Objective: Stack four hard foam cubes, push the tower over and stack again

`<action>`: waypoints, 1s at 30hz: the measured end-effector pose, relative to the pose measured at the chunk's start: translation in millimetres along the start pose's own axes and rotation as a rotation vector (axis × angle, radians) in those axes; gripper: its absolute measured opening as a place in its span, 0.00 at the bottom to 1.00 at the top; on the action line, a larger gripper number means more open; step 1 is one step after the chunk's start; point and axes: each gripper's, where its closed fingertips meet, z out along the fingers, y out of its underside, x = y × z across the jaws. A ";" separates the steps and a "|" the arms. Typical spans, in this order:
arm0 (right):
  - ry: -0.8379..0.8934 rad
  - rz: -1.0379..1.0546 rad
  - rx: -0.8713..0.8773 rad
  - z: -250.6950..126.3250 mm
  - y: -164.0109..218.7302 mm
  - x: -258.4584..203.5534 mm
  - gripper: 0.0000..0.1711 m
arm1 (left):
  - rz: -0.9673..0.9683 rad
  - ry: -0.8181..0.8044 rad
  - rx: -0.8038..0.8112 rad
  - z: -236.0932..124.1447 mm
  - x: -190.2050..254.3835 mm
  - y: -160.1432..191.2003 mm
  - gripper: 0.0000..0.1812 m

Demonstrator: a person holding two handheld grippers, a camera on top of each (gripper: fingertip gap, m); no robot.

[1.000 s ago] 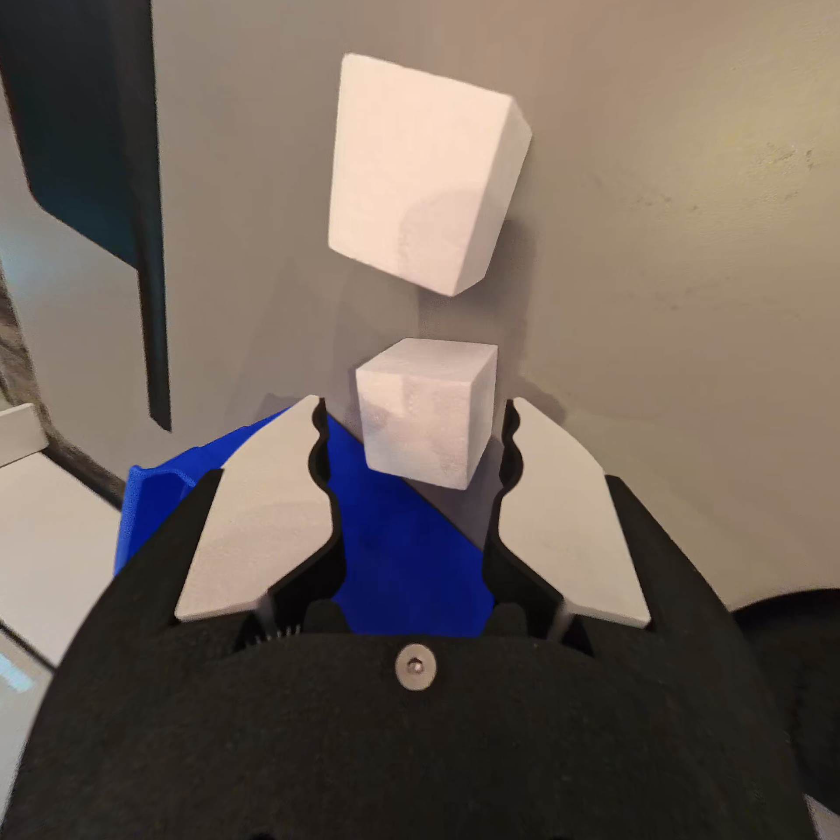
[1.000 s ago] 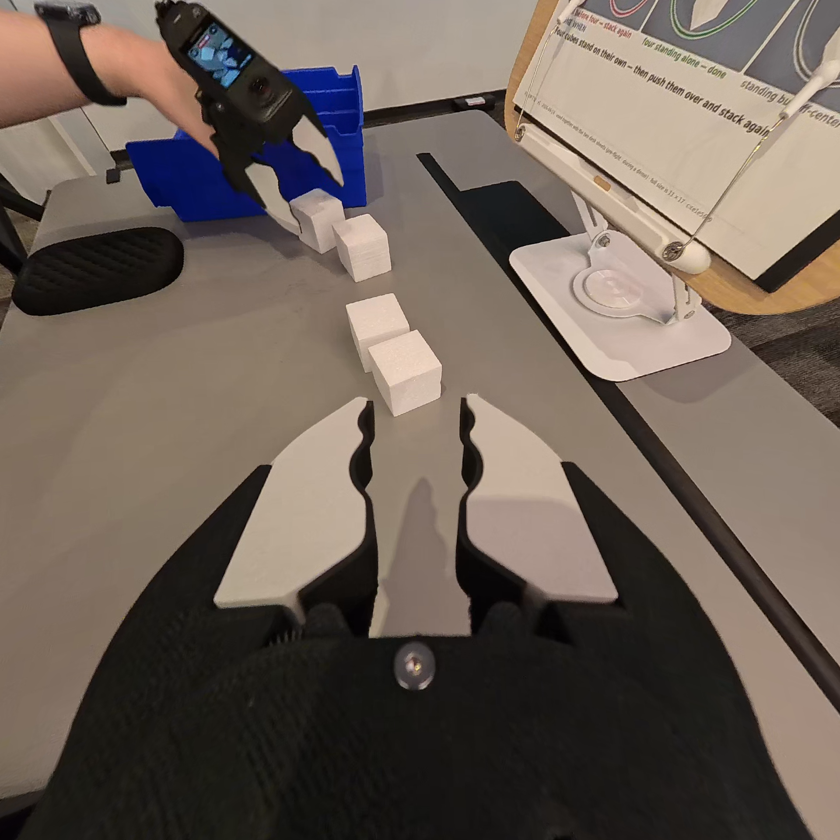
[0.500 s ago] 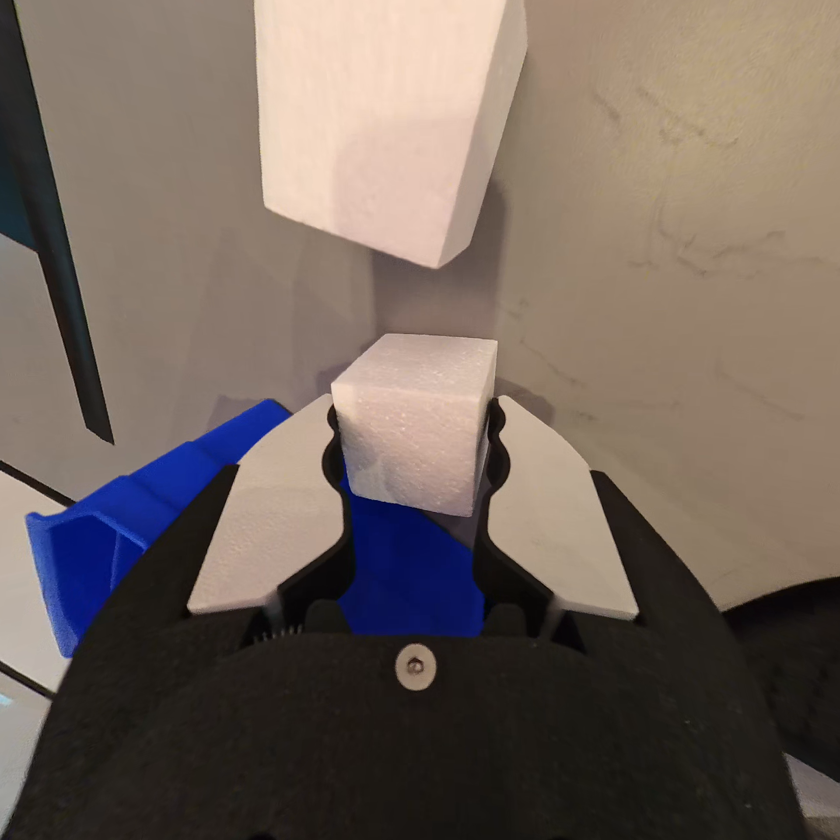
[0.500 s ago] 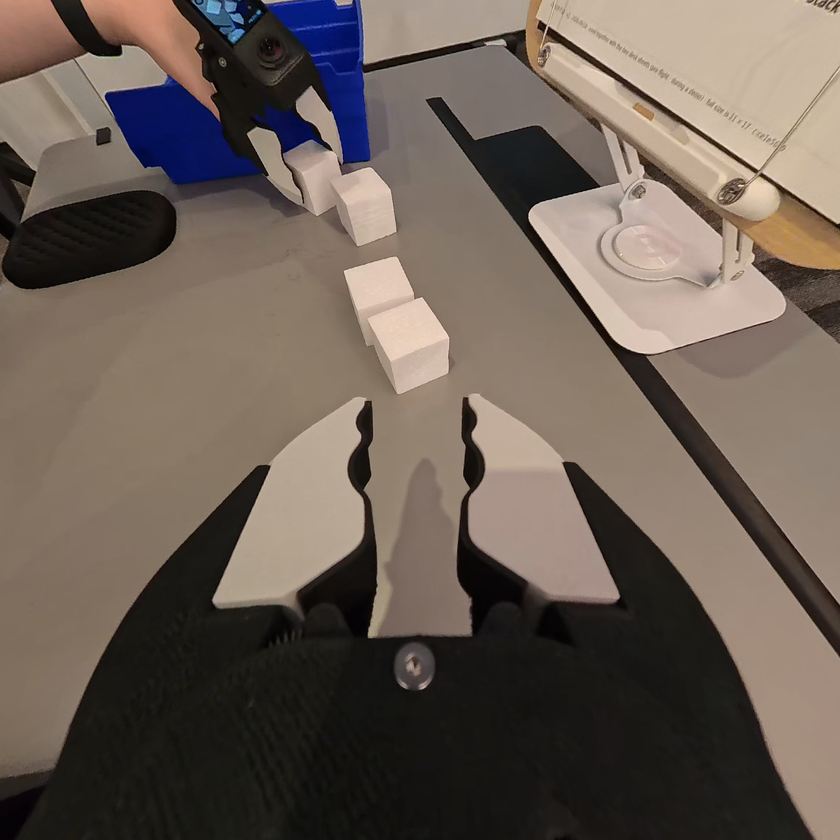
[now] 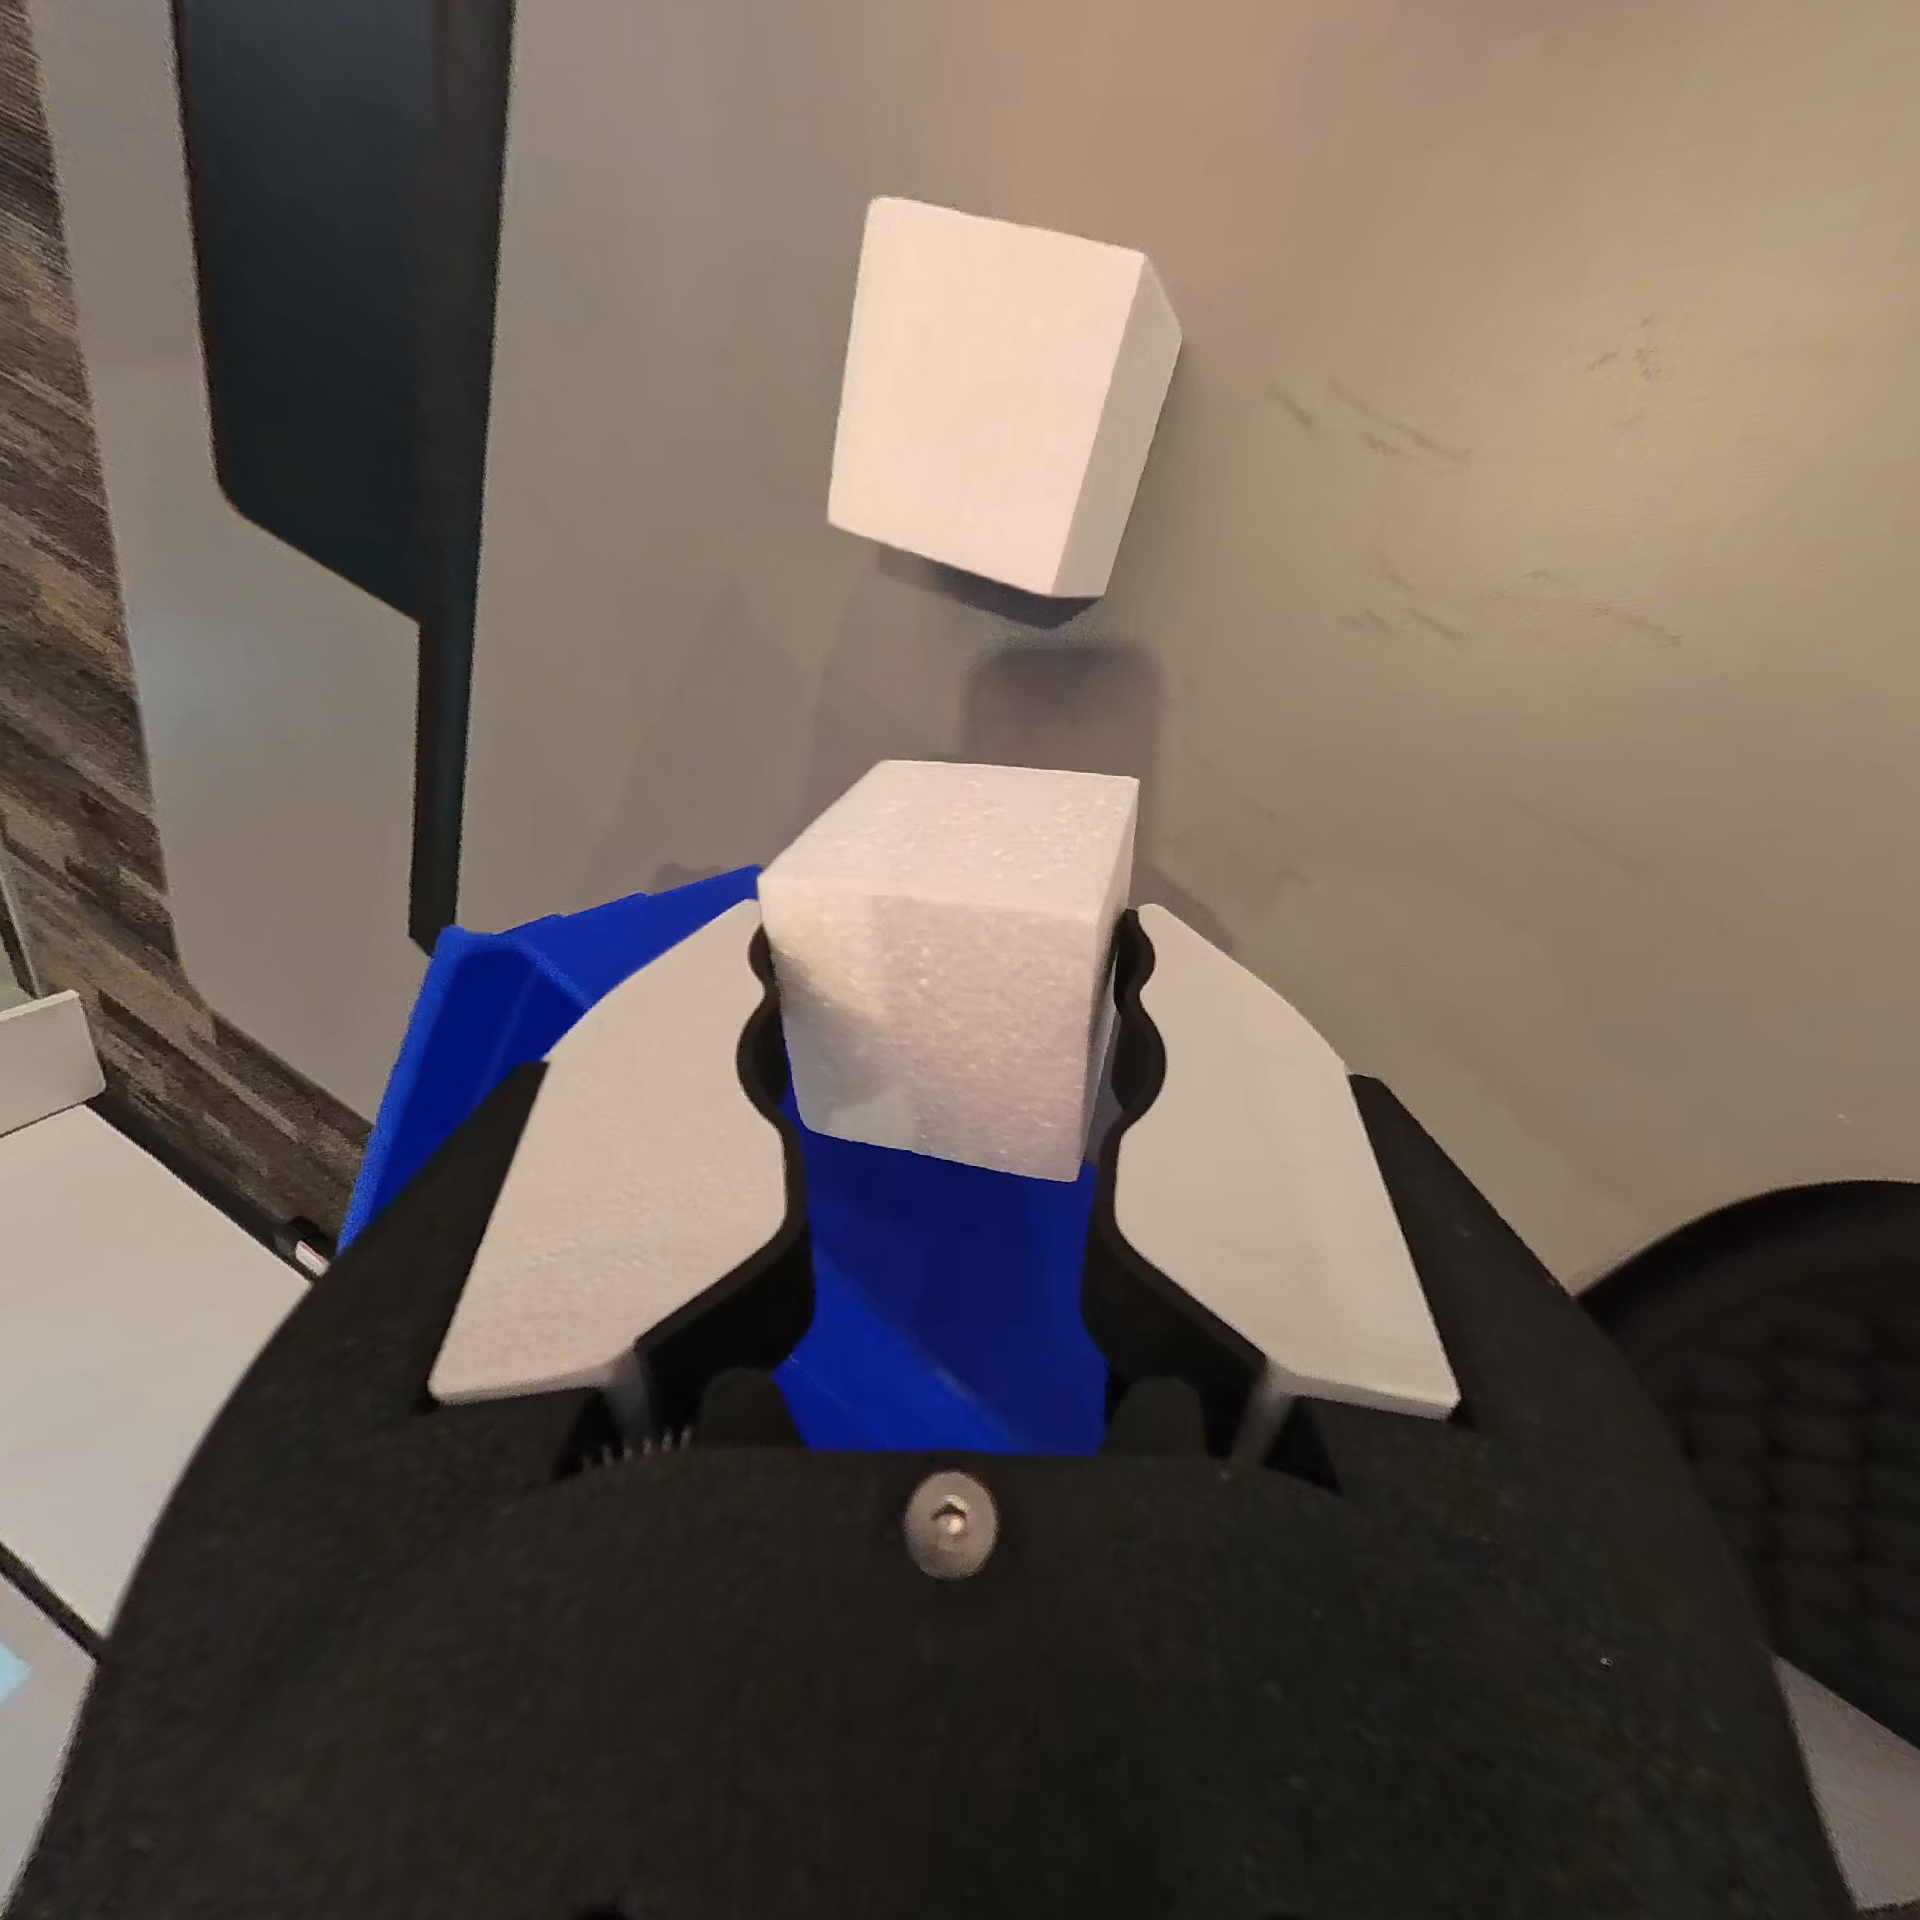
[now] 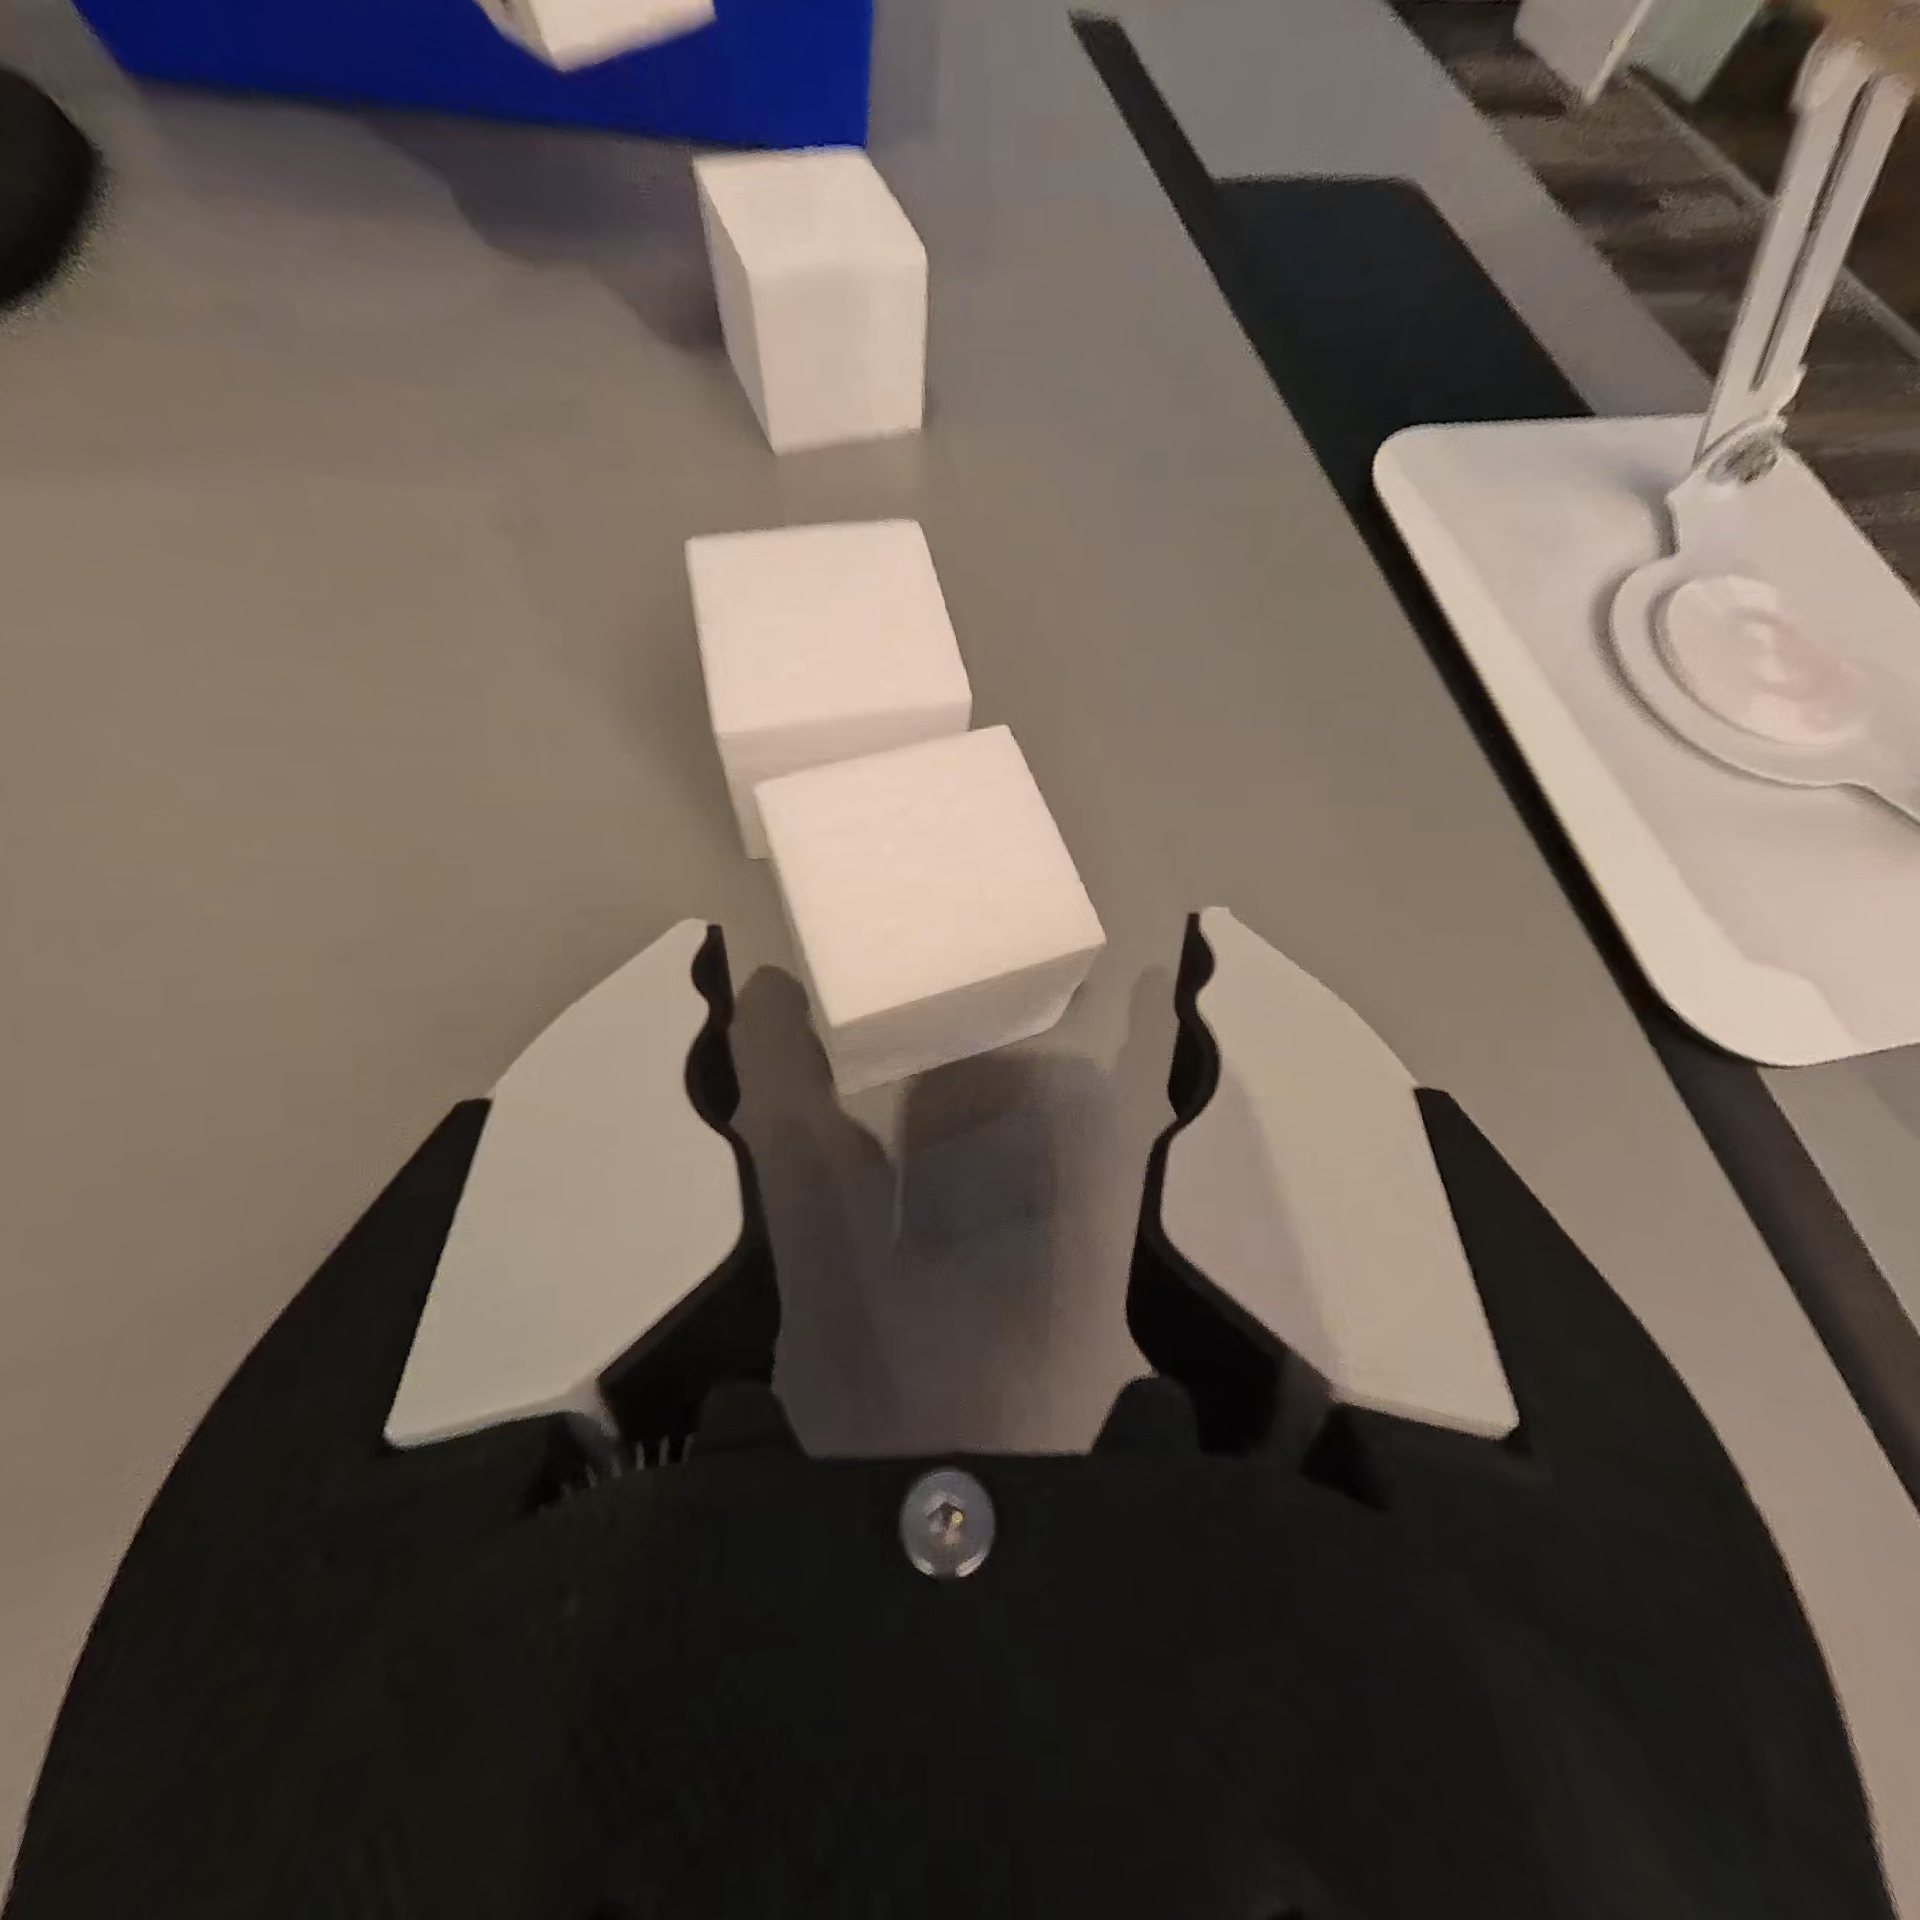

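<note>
Grey, matte bench (image 6: 364, 623) carries three white grainy foam cubes in a row: nearest cube (image 6: 925, 894) touching the middle cube (image 6: 826, 644), far cube (image 6: 816, 296) apart. Behind stands a blue plastic bin (image 6: 468, 73), contents unseen. Right tongs (image 6: 951, 977) gape wide, empty, just before the nearest cube. Left tongs (image 5: 940, 971) clamp a fourth cube (image 5: 940, 956), raised off the bench.
</note>
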 end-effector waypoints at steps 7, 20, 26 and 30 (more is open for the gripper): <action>-0.078 0.025 -0.024 7.3 5.4 -6.1 0.37 | 0.030 0.006 0.080 -30.2 -3.2 -28.9 0.34; -0.008 0.069 0.088 -157.1 -20.6 3.2 0.37 | 0.349 0.102 0.106 -16.0 50.6 -185.5 0.34; 0.060 0.072 0.085 -209.9 -8.7 1.2 0.37 | 0.402 0.130 0.040 6.8 62.1 -204.8 0.34; 0.059 0.088 0.121 -218.6 -7.3 2.2 0.37 | 0.422 0.127 0.020 14.3 64.1 -208.5 0.34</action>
